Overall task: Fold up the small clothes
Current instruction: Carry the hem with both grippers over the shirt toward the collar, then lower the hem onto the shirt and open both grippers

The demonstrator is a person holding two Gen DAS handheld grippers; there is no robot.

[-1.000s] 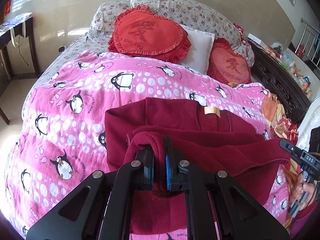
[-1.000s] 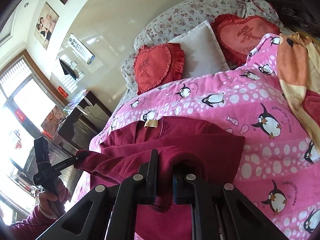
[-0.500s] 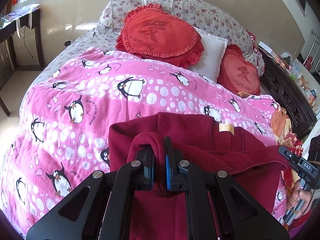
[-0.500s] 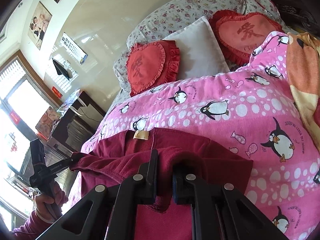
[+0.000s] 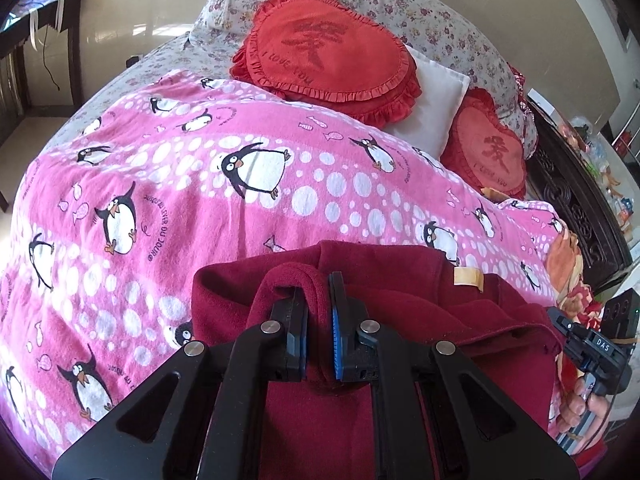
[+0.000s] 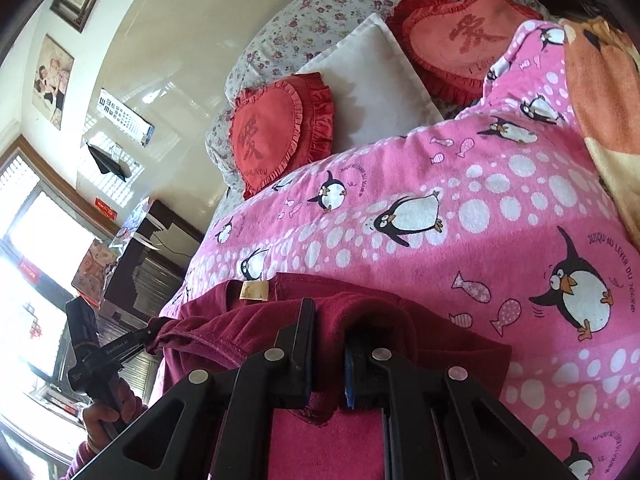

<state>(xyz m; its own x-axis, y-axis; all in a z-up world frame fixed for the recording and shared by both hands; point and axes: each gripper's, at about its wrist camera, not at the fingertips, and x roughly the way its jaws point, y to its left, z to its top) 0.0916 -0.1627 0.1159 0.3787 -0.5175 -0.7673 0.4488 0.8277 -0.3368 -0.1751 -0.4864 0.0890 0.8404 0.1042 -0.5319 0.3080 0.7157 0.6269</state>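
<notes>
A dark red fleece garment (image 5: 400, 304) with a tan neck label (image 5: 468, 278) lies on the pink penguin blanket (image 5: 200, 200). My left gripper (image 5: 319, 300) is shut on a fold of the garment's near left edge. My right gripper (image 6: 329, 332) is shut on a fold of the garment (image 6: 372, 312) at its near right edge. Each gripper shows in the other's view, at the right in the left wrist view (image 5: 560, 326) and at the left in the right wrist view (image 6: 150, 334), pinching the same edge. The lifted edge hangs between them over the rest of the garment.
Two red heart cushions (image 5: 328, 52) (image 5: 488, 152) and a white pillow (image 5: 432, 104) lie at the head of the bed. An orange blanket (image 6: 600, 80) lies at the right. A dark carved headboard side (image 5: 576, 208) and a dark desk (image 6: 144, 264) flank the bed.
Both grippers have carried the held garment edge forward toward the collar end. The camera views have moved closer to the blanket and pillows.
</notes>
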